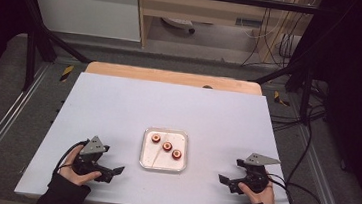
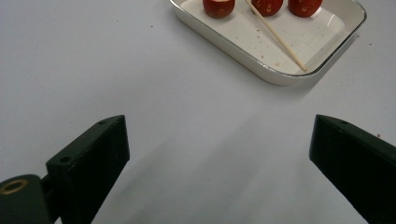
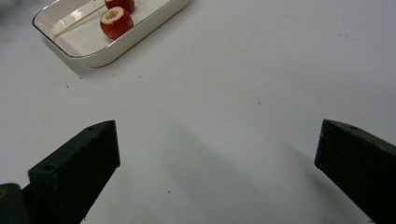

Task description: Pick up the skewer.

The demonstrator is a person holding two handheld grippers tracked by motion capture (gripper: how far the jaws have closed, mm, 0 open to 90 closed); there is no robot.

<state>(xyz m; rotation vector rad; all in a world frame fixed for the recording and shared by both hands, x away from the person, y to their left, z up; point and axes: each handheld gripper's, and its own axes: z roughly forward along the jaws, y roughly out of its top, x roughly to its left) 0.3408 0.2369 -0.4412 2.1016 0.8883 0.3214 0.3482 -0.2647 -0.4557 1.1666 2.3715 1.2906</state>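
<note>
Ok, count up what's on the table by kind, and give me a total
Red fruit pieces: 3
Skewer: 1
Tray: 1
Grippers, left and right: 2
Total: 7

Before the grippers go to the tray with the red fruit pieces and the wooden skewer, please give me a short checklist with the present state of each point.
1. Left gripper open, holding nothing: ok.
2. Right gripper open, holding nothing: ok.
3. White tray lies flat between both grippers: ok.
4. Three red fruit pieces inside the tray, apart from each other: ok.
5. Wooden skewer lies loose in the tray, beside the pieces: ok.
6. Pieces have holes through for the skewer: cannot tell.
</note>
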